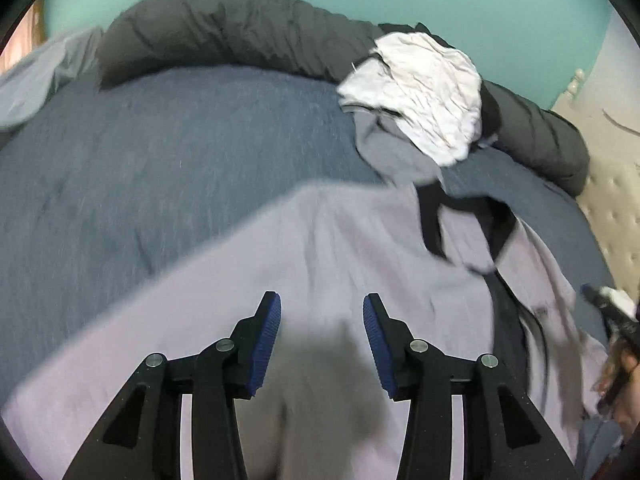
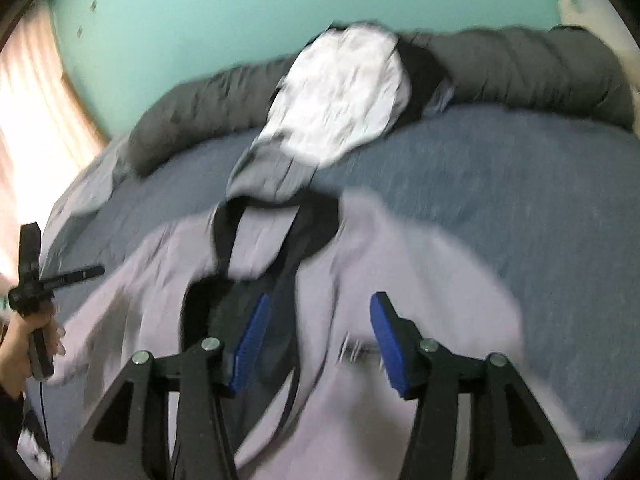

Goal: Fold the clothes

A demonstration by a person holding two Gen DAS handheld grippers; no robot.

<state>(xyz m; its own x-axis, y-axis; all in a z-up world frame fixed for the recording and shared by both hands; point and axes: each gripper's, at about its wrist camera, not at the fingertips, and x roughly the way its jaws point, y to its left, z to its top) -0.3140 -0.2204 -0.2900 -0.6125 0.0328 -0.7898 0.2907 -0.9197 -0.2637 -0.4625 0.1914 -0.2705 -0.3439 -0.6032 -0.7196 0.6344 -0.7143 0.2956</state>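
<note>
While both are held low over the pale lilac garment w/ black collar trim [image 1: 320, 240], the left gripper [image 1: 322, 340] & right gripper [image 2: 316, 340] are seen w/ jaws spread, nothing pinched. Garment is spread on a blue-grey bedspread [image 1: 140, 160]. A crumpled white cloth [image 1: 420, 92] is propped by a dark grey rolled duvet [image 1: 220, 28]; teal wall [image 2: 240, 8] behind.
</note>
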